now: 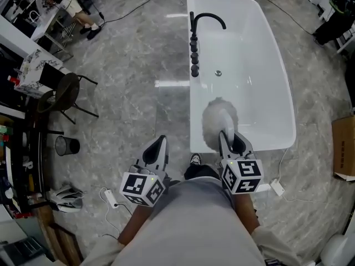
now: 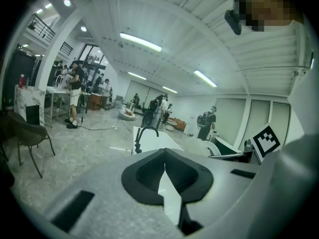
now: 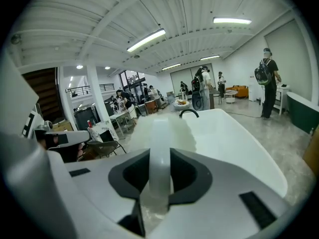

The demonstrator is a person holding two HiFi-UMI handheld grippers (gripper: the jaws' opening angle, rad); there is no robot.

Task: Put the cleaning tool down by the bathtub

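Where the grey marbled floor (image 1: 133,87) fills the left of the head view, a dark chair (image 1: 65,92) stands at the left edge with a mesh bin (image 1: 66,145) just below it in the frame. Lower down and left of centre, the left tongs (image 1: 160,143) point up the frame over bare floor. In the left gripper view their dark pads meet at the tip with nothing between them, so they are closed and empty. One shoe (image 1: 195,159) of the person shows between the two pairs of tongs.

A white bathtub (image 1: 244,49) takes up the upper centre and right of the head view, with a black tap (image 1: 194,37) and its row of knobs on the tub's left rim. At the lower end of the tub the right tongs (image 1: 227,140) are closed on the cleaning tool (image 1: 218,118). Its white handle (image 3: 159,138) runs straight up between the pads in the right gripper view. Its fluffy pale head hangs over the near end of the tub, inside the rim; whether it touches the tub cannot be told. A cardboard box (image 1: 345,147) lies on the floor at the right edge.
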